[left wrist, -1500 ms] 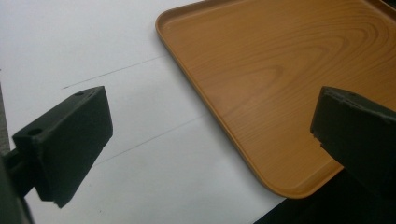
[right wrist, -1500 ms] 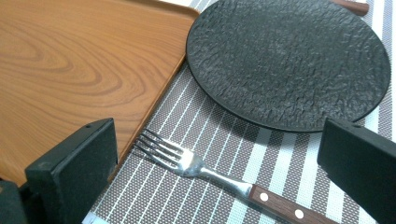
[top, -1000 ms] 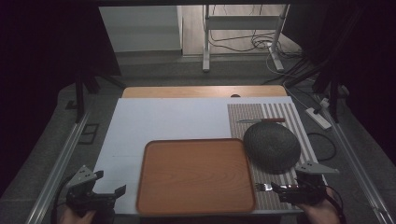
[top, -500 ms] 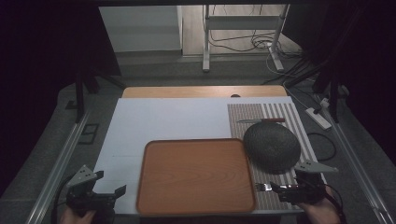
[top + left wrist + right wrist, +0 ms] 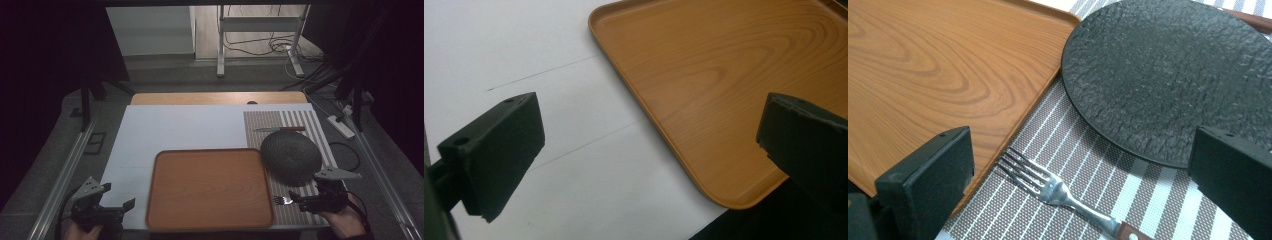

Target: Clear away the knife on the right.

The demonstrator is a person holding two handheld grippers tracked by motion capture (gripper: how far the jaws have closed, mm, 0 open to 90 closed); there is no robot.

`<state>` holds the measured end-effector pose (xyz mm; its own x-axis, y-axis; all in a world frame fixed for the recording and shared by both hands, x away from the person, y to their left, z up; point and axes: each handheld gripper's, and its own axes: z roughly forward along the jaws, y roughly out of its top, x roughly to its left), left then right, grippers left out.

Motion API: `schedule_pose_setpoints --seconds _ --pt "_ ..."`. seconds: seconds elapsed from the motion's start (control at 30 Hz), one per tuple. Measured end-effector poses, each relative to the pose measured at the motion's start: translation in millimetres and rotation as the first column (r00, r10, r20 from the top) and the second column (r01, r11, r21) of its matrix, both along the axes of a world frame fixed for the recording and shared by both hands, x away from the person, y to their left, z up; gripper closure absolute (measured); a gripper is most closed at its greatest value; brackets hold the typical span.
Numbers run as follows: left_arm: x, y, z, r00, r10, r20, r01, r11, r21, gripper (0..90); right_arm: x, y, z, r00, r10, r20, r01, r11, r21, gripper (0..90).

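High view: left gripper [image 5: 129, 204] lower left, right gripper [image 5: 294, 198] lower right, at fork [image 5: 283, 200].

Left gripper view: 2 jaws spread wide, nothing held; wooden tray [image 5: 734, 75] upper right.

Right gripper view: jaws wide apart (empty), fork [image 5: 1058, 189] lying between, black plate [image 5: 1173, 75] above.

The high view is dimly lit: the room around the table [image 5: 175, 130] is lost in near-black, while a brighter patch of floor is seen at the top centre. Detail there is soft and grainy. The 2 gripper views are evenly and brightly lit. A faint sheen is carried by the tray [image 5: 724, 75], and glints by the fork [image 5: 1048, 187]. The near black jaws are rendered slightly blurred, with little surface detail. Shadows are soft and short.
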<state>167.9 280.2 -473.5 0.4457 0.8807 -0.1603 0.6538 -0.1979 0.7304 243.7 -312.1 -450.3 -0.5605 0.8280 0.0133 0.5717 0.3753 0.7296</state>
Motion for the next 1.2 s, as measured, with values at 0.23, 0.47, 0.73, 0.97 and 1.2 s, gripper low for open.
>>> schedule_pose_setpoints --seconds 0.23,0.47,0.73,0.97,1.2 --pt "0.4 0.3 -0.1 1.0 0.001 -0.003 -0.001 1.0 -0.002 0.0 12.2 1.6 -1.2 0.9995 0.033 -0.002 -0.033 0.999 0.01 0.0" --pt "0.7 0.2 -0.2 1.0 0.002 -0.005 -0.002 1.0 -0.003 0.0 24.6 -0.2 -7.4 0.9994 0.031 -0.018 -0.03 0.999 0.02 0.0" --pt "0.9 0.2 -0.2 1.0 0.003 -0.007 -0.003 1.0 -0.002 0.0 34.9 1.3 -5.3 0.9993 0.018 -0.031 -0.018 1.0 0.009 0.0" --pt "1.3 0.4 -0.4 0.9999 0.005 -0.01 -0.005 1.0 -0.004 0.0 49.5 0.9 -4.8 0.999 0.008 -0.045 -0.007 1.0 0.01 0.0" --pt "1.6 0.3 -0.4 0.9999 0.006 -0.012 -0.006 1.0 -0.002 0.0 62.6 -0.1 -8.0 0.9981 -0.012 -0.06 0.012 1.0 -0.003 0.0"
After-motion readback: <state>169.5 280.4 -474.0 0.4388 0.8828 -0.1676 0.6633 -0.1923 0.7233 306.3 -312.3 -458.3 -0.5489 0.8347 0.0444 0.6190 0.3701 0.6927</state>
